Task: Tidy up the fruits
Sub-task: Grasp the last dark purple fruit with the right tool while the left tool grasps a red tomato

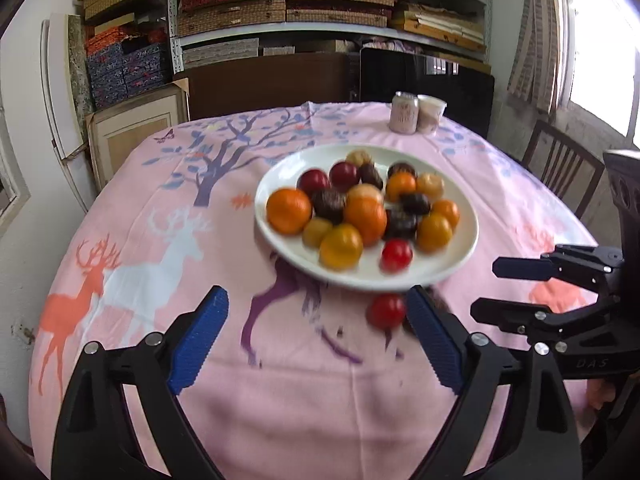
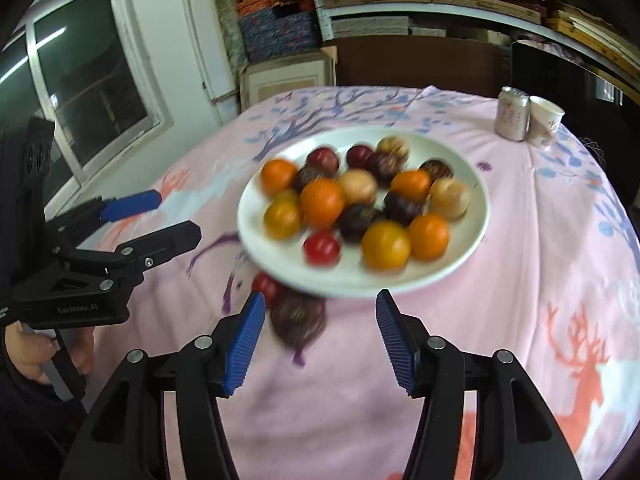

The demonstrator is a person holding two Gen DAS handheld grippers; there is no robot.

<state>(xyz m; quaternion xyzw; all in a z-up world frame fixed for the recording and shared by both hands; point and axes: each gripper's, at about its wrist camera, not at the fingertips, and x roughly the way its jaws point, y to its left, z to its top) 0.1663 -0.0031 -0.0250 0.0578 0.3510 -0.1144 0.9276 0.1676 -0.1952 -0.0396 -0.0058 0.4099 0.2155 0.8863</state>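
Note:
A white plate on the pink deer-print cloth holds several fruits: orange, red, dark purple and tan ones. A red fruit lies on the cloth just off the plate's near rim. Beside it lies a dark purple fruit. My left gripper is open, and the red fruit sits close to the inner side of its right finger. My right gripper is open too. The dark purple fruit lies between its fingers, nearer the left one, and the pads do not press on it.
A drink can and a paper cup stand at the table's far right. A wooden chair stands beyond the right edge. Stacked boxes and shelves fill the back wall. A hand grips the left tool.

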